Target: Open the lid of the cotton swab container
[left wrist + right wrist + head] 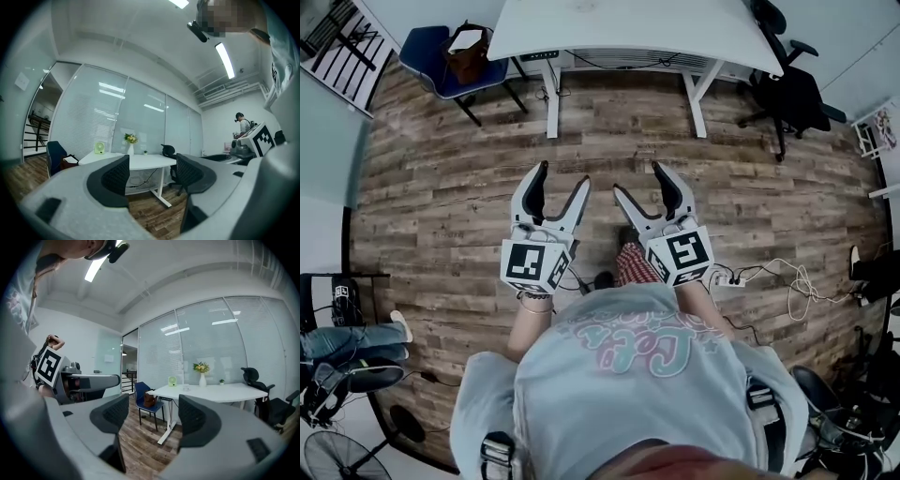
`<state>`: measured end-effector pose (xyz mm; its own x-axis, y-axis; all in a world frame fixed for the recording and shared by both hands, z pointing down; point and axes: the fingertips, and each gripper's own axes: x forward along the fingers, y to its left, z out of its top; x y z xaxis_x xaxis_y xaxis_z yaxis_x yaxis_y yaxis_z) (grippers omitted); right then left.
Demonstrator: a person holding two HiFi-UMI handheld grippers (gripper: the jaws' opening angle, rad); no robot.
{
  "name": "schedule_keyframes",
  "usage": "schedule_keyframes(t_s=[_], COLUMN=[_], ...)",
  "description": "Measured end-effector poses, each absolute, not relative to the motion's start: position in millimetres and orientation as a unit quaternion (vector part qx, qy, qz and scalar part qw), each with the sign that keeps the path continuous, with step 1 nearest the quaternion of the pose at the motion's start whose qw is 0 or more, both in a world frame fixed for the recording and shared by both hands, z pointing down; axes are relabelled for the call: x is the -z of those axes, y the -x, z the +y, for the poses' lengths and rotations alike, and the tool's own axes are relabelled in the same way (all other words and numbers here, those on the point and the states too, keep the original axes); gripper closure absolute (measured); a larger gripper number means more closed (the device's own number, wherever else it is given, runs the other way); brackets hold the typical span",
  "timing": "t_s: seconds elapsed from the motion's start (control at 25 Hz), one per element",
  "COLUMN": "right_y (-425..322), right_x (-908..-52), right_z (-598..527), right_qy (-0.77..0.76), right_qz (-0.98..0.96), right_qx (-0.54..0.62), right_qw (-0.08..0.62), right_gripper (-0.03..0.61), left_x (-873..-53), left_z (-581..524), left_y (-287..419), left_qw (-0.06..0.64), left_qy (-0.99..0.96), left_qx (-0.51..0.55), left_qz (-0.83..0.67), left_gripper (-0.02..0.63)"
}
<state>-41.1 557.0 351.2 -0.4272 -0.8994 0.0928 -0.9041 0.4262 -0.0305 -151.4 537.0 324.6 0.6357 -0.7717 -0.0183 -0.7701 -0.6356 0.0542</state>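
Left gripper (562,176): released, jaws spread wide, nothing but air and far-off furniture between the dark ribbed pads (116,176). Held out in front of the body over the wood floor (441,187), marker cube nearest the chest. Right gripper (639,180): likewise unclenched, jaws well apart, nothing clasped between its pads (112,414). Side by side with the left one, near but not touching, both aimed toward the white table (619,28) well ahead.

On that table top, from the right gripper view: small green fan (172,381), white vase of yellow flowers (202,373), tiny potted plant (221,381). Just right of the fan, something small and clear, possibly the cotton swab container (185,387), though too small and faint to tell for sure. Well apart from both grippers either way.

At the table's left end in the head view: blue chair (431,56) with a brown bag (469,52) on its seat. At the right end: black office chair (787,94). On the floor just right of the right gripper: white power strip (727,278) with loose white cables trailing off. At the left edge of the head view: someone's legs in jeans (347,339), stretched out sideways. Far off in the left gripper view: another person (243,124), standing by the end wall.
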Motion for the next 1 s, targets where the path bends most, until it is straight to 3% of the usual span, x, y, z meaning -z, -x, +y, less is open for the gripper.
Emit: schedule_keyframes(t_s=[0.36,1.0], right_y=[34,-24], right_x=[-352,-325], right_z=[505,316], right_qy=[-0.525,-0.503], right_qz=[-0.850,-0.864], right_qx=[-0.036,-0.009], right_qw=[0.023,0.021], right_gripper=[0.262,0.264], left_x=[-330,-309], left_z=[494,309], left_y=[142,72], left_qw=[0.018,-0.008], left_qy=[-0.904,-0.904], left_qx=[0.017,0.029], left_qz=[-0.427,-0.426], left_gripper=[0.328,0.328])
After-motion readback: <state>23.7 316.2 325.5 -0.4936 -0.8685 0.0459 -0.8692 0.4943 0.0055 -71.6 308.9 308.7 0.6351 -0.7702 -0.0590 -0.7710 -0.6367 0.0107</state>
